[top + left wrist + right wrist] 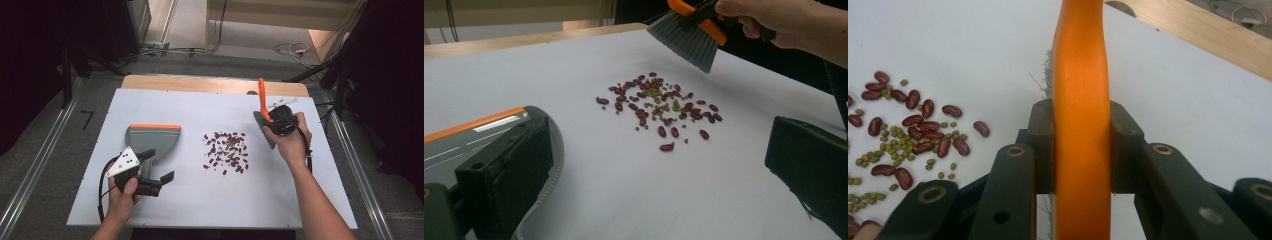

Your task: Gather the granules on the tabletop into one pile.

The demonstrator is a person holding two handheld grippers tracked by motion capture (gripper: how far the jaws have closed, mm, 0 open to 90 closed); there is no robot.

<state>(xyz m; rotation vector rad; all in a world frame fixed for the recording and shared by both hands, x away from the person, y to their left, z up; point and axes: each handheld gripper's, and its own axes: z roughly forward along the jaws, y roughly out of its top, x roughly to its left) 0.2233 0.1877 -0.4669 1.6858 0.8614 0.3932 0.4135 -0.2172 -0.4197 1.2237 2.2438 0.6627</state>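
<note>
Where our left gripper (159, 167) hangs released at the near left, the grey dustpan (150, 141) lies just beyond; we see beans (226, 152) scattered mid-bench (175, 200), and far right our right gripper (278, 121) clenches the orange-handled brush (263, 105).

Right gripper (274, 121) jaws clamped tight; left gripper (159, 167) jaws spread wide.

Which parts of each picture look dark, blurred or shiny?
High view: black surroundings, evenly lit white table sheet. Left gripper view: near black tool soft, grey-and-orange plastic dustpan glinting. Right gripper view: glossy orange brush handle slightly blurred, red and green beans sharper.
</note>
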